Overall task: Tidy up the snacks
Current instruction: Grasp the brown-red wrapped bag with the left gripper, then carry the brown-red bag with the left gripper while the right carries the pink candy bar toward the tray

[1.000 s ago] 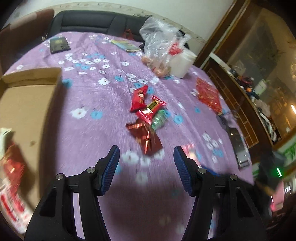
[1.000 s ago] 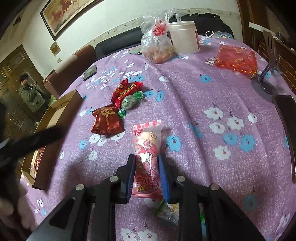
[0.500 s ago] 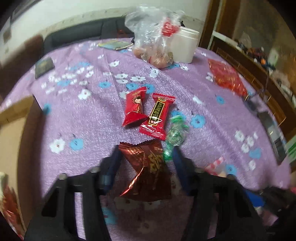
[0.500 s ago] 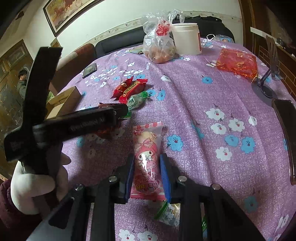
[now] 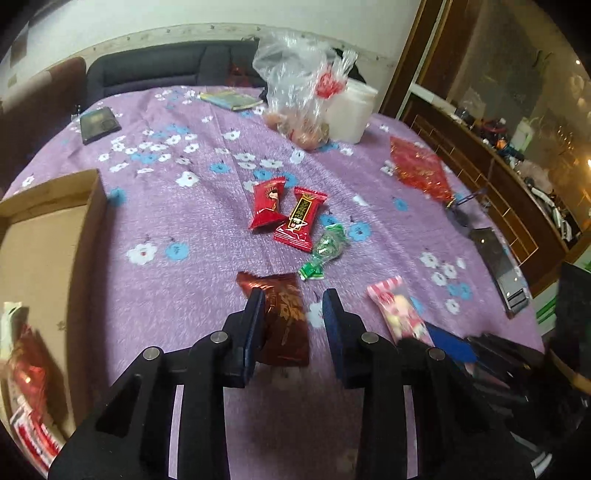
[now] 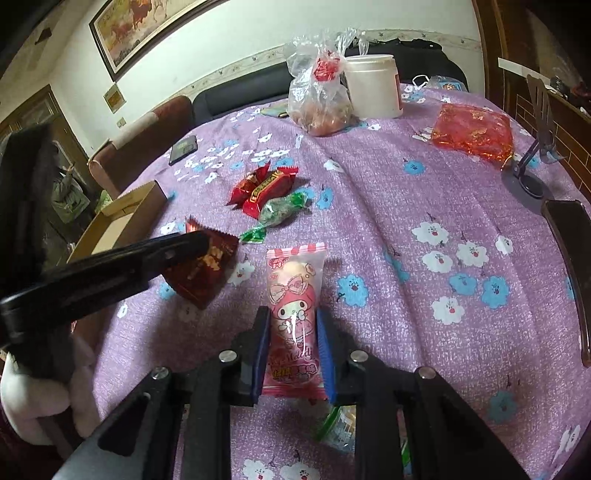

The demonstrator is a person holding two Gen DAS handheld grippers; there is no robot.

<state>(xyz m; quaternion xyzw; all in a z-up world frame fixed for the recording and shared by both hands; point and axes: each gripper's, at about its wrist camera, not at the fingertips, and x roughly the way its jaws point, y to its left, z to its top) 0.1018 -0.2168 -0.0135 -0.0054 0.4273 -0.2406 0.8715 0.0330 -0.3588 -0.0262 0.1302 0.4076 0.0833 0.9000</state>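
1. Your table wears a purple flowered cloth [image 6: 424, 192].
2. Far behind it sits a dark sofa [image 5: 162, 68] against a white wall [image 6: 240, 37].
3. You have 1 framed painting [image 6: 147, 26] far left.
4. Wooden cabinets [image 5: 498, 177] line your right.

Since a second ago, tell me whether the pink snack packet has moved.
No. The pink snack packet still lies on the same spot of the flowered tablecloth, between the right gripper fingers, beside the same blue flower.

1. The pink snack packet [image 6: 294, 321] carries "My Melody" in script under a cartoon rabbit.
2. Print on the red candy wrapper [image 5: 301, 218] is too small to read.
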